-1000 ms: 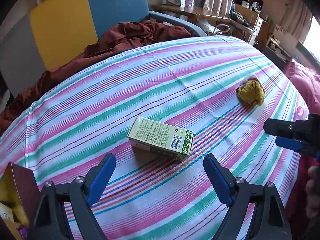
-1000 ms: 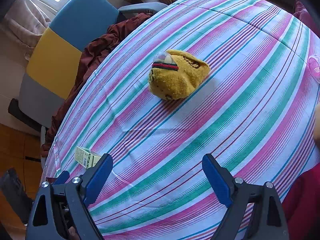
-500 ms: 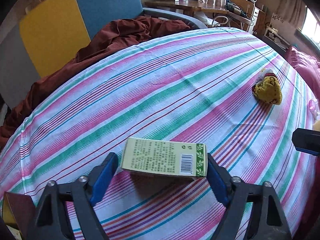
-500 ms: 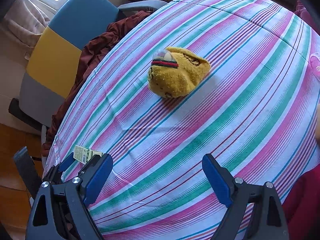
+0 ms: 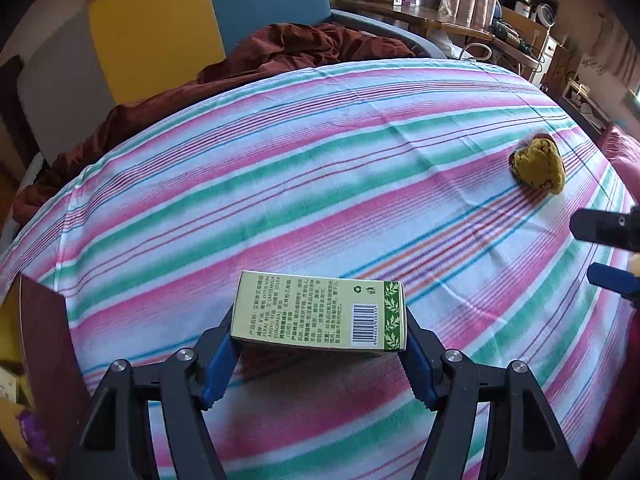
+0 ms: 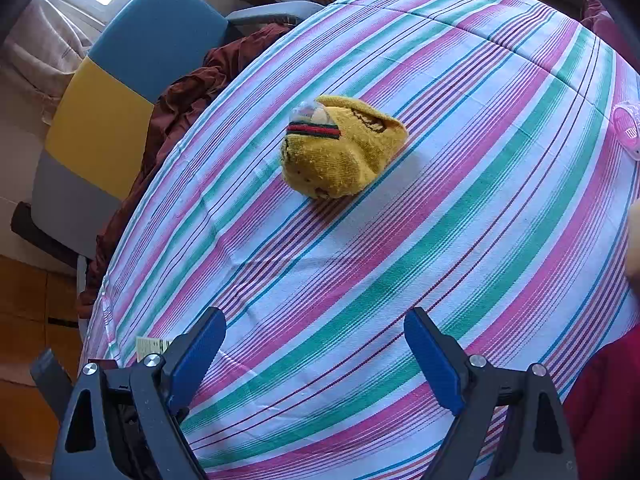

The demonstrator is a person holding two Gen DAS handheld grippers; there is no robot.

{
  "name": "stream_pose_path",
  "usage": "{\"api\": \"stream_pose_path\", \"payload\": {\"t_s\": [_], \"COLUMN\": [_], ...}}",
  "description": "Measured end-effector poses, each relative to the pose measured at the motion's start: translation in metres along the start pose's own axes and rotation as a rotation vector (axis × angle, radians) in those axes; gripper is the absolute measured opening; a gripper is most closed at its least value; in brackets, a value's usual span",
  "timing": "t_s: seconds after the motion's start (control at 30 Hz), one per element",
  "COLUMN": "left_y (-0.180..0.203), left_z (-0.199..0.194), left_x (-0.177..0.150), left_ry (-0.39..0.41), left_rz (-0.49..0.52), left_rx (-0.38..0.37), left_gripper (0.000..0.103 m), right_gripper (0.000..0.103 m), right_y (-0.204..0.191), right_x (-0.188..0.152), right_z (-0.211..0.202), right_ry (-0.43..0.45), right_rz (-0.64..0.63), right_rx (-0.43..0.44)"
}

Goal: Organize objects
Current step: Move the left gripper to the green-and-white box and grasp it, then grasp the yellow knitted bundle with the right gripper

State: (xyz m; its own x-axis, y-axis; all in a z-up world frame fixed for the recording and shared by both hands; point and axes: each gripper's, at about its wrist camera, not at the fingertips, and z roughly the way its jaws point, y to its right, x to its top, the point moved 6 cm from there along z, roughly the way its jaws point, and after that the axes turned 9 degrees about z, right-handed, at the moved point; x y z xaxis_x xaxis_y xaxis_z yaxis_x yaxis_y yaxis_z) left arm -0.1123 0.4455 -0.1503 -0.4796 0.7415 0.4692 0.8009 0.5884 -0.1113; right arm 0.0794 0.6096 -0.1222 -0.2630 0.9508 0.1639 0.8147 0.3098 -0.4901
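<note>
Clearly, in the left wrist view, the left gripper (image 5: 320,354) has just been closing and its blue pads now press on the two short ends of the one green carton (image 5: 320,311); that lengthwise hold suits a long, light box, and the carton's shadow on the striped cloth (image 5: 280,184) suggests it sits slightly raised; one yellow knitted bundle (image 5: 538,166) lies well apart toward the right edge; a brown box (image 5: 44,344) at the left edge is probably where things get sorted.

Next, in the right wrist view, the right gripper (image 6: 316,356) hangs with its fingers wide apart and nothing between them, aimed at the same single bundle (image 6: 344,146), likely its next pickup; one pink clip-like object (image 6: 626,128) rests near the right rim; one chair (image 6: 132,80) draped with maroon fabric (image 6: 180,104) stands behind.
</note>
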Motion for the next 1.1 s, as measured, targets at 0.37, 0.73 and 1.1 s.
{"api": "stream_pose_path", "payload": {"t_s": [0.37, 0.73, 1.1], "left_y": [0.019, 0.02, 0.021], "left_z": [-0.035, -0.029, -0.028], "left_x": [-0.059, -0.059, -0.059], "left_ry": [0.081, 0.131, 0.157], "left_rz": [-0.068, -0.062, -0.078], "left_rx": [0.018, 0.006, 0.01], "left_gripper": [0.071, 0.072, 0.072], "right_gripper": [0.092, 0.092, 0.085], "right_y": [0.001, -0.017, -0.023], "right_x": [0.007, 0.044, 0.103], "right_z": [0.003, -0.005, 0.047], "right_ry": [0.023, 0.122, 0.203], "right_rz": [0.042, -0.004, -0.008], "right_rx": [0.006, -0.06, -0.129]}}
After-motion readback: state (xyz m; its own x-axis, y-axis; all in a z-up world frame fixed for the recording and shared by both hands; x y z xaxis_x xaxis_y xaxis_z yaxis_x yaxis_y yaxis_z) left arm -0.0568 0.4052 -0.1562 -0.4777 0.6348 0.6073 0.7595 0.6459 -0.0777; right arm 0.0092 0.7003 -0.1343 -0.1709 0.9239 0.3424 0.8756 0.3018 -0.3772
